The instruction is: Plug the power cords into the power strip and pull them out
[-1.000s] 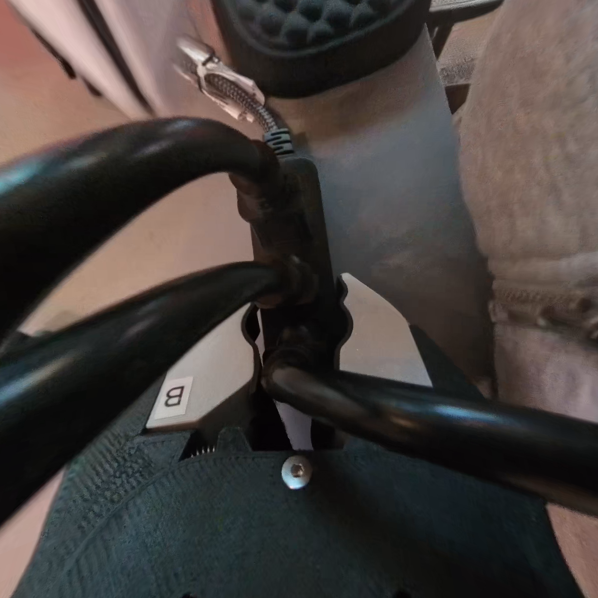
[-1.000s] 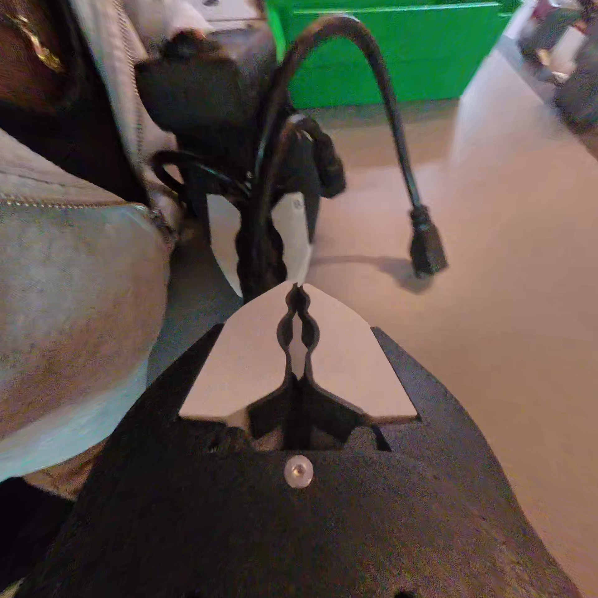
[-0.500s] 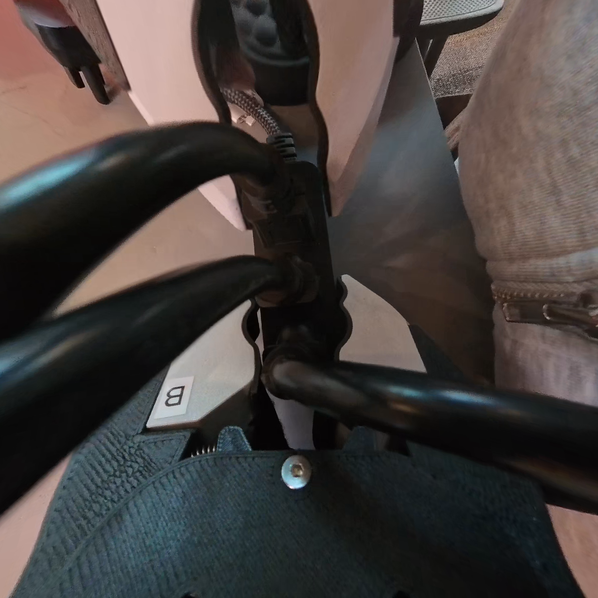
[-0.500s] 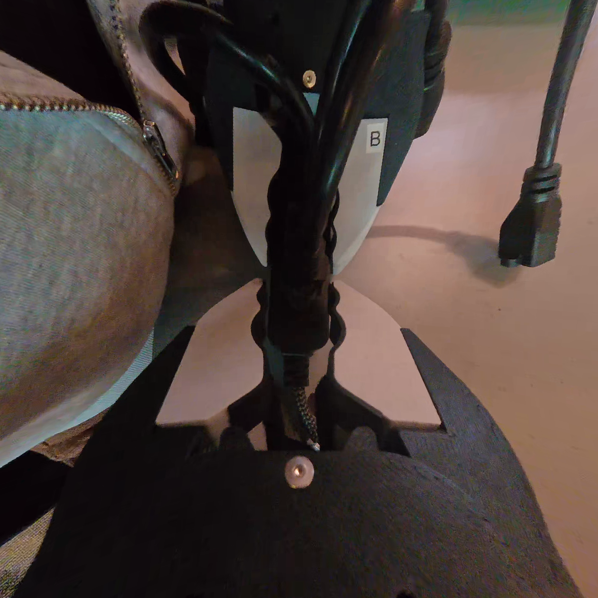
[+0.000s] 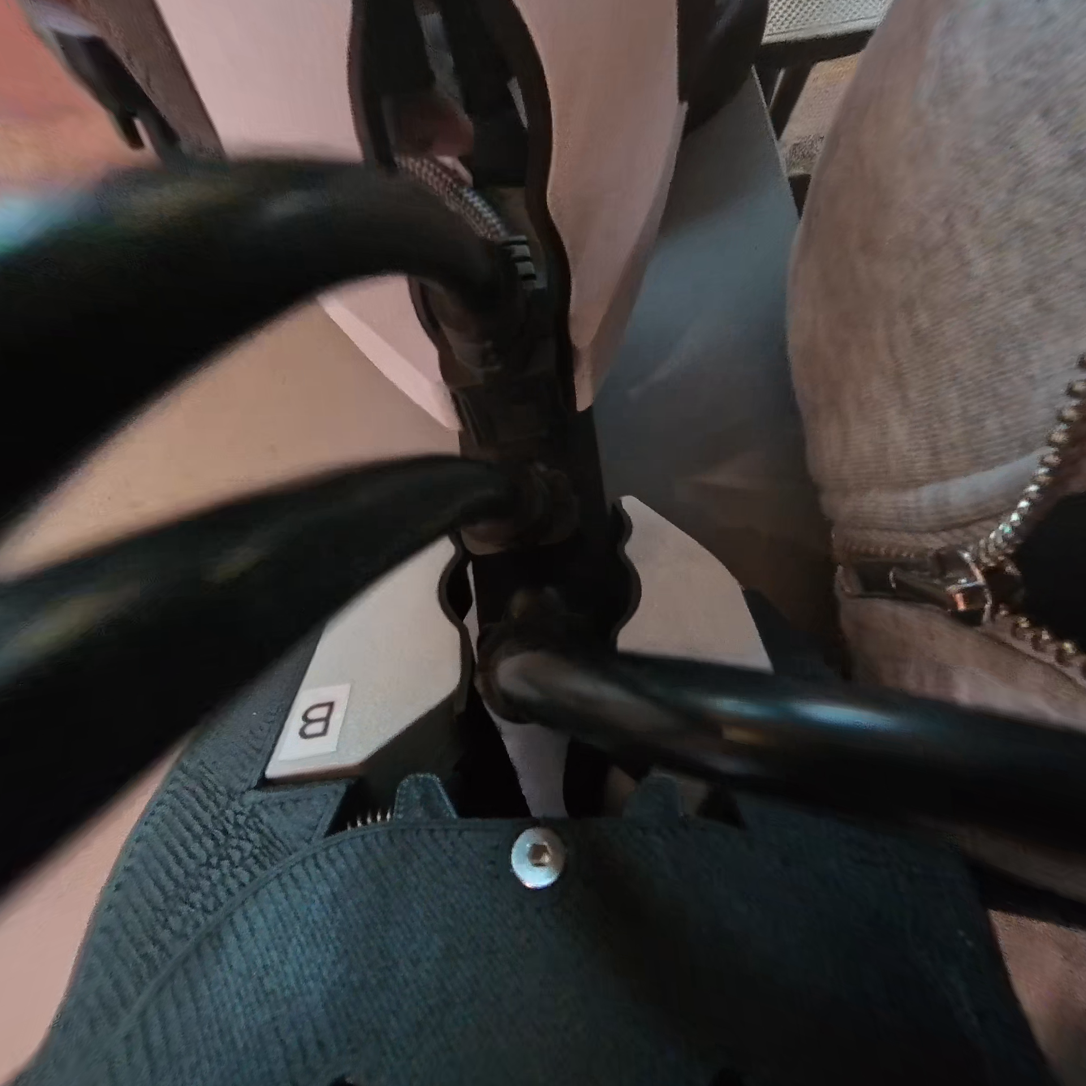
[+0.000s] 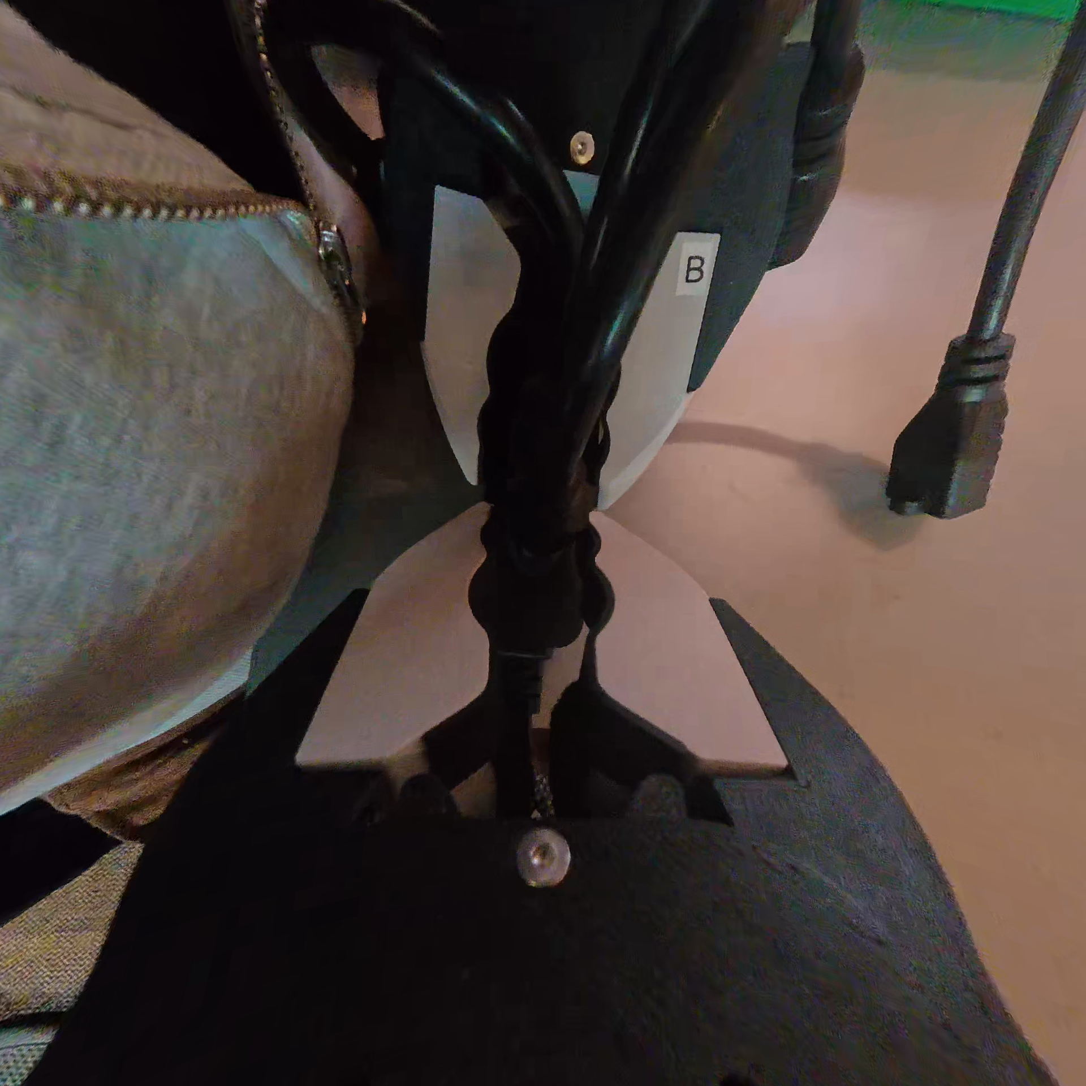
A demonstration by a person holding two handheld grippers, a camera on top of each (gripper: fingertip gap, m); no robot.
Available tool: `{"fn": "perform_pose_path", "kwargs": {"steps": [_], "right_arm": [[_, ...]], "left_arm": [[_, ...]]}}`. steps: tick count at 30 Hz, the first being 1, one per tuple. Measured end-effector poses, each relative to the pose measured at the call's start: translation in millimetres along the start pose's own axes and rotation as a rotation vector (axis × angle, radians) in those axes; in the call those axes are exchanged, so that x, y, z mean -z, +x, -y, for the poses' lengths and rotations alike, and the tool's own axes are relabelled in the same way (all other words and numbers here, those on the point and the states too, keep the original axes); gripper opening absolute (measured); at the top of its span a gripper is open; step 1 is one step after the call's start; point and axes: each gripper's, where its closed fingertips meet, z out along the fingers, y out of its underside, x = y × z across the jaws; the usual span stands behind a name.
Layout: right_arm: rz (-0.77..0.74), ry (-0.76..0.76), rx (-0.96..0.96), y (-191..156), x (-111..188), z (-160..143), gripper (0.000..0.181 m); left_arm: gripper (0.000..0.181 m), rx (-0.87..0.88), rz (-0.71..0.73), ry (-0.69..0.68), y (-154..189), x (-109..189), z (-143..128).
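Now, black power strip [image 6: 538, 564] between both closed tools [image 6: 538, 529] [image 5: 540, 564] — nose to nose.

A smooth beige floor [image 6: 881, 676] under warm light, with green furniture [image 6: 969, 9] at its far edge.

An indoor workroom, likely a lab or office, though little of it shows. A smooth beige floor [image 6: 917, 676] fills the right wrist view, with a bright green cabinet [image 6: 969, 9] at the top edge. The left wrist view catches the mesh seat of an office chair [image 5: 823, 17] at top right, beside a grey zipped garment [image 5: 940, 294]
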Motion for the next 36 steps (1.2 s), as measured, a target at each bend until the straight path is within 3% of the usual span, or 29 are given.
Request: {"fn": "perform_pose_path", "kwargs": {"steps": [21, 26, 36], "right_arm": [[-0.012, -0.022, 0.044, -1.7, 4.0, -1.2, 0.026], [-0.002, 0.057, -0.009, 1.9, 2.4, 2.5, 0.025], [0.022, 0.054, 0.003, 0.9, 8.5, 5.7, 0.024]], "left_arm": [[0.046, -0.006, -0.006, 0.02, -3.4, -3.3, 3.6], [0.046, 0.009, -0.02, 0.006, -5.8, -1.4, 0.0], [0.045, 0.012, -0.036, -0.001, -5.1, -1.2, -1.2]]}}
